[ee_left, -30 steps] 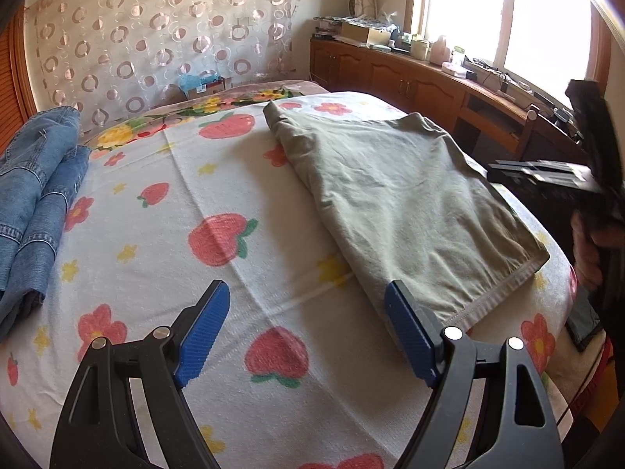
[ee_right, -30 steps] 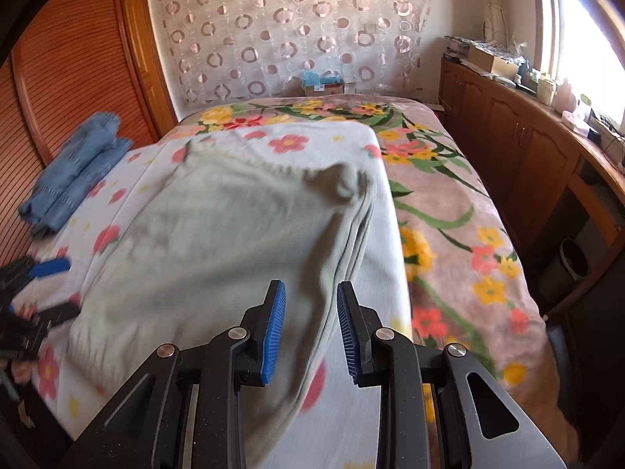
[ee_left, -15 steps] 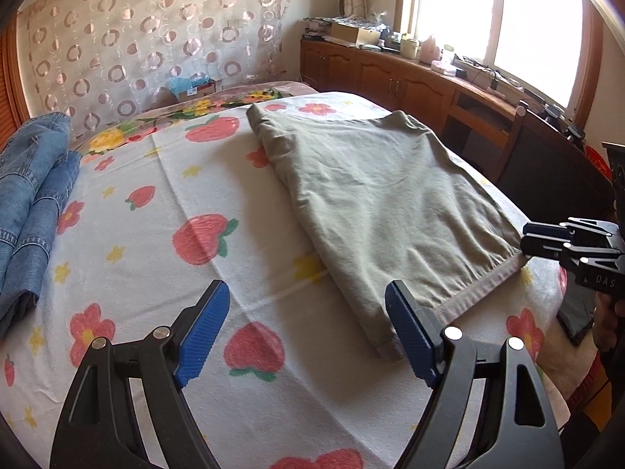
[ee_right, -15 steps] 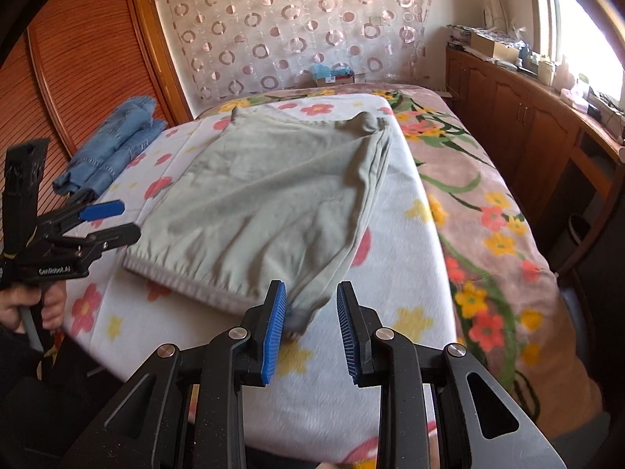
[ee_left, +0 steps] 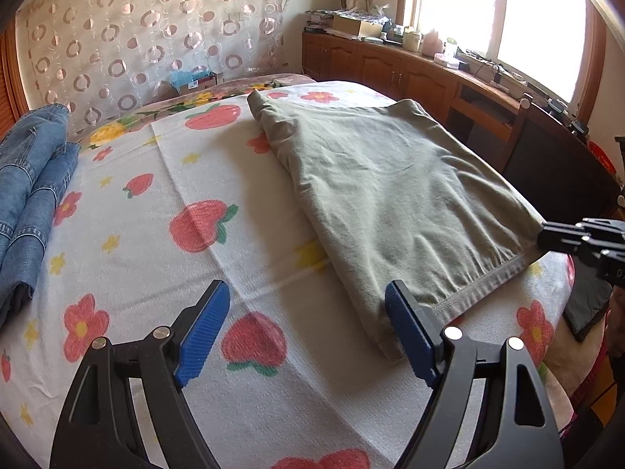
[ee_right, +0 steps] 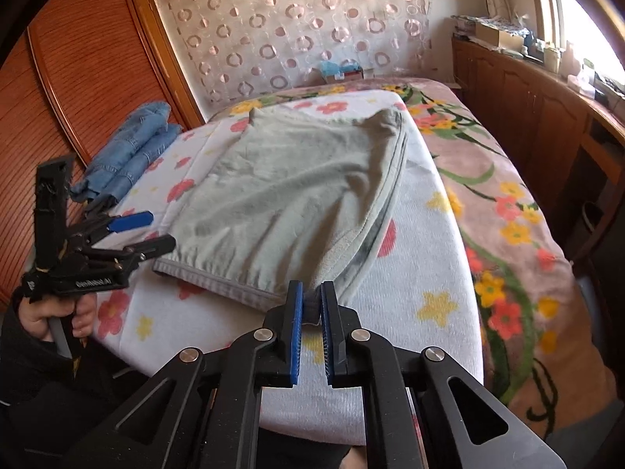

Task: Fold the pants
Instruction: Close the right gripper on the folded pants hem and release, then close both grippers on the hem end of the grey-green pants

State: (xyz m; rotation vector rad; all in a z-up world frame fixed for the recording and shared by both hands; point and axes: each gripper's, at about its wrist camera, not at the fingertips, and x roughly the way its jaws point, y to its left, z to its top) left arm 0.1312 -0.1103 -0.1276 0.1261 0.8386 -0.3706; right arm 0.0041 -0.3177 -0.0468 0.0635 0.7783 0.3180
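Grey-green pants lie folded flat on the strawberry-print bed cover, their hem toward me. My left gripper hangs open just above the cover, its right pad beside the hem's left corner and nothing between the pads. In the right wrist view the pants stretch away, and my right gripper is closing its jaws, with the hem's near right corner pinched between the blue pads. That corner lifts slightly. The right gripper also shows at the hem's right end, and the left gripper stands open by the other end.
Folded blue jeans lie at the cover's far left edge, seen too as jeans. Wooden cabinets run under the window on the right. A wooden wardrobe stands left. A hand holds the left tool.
My right gripper came back from over the pants to the hem's near right corner, and its jaws narrowed onto the fabric. The left gripper stays open in the same place.
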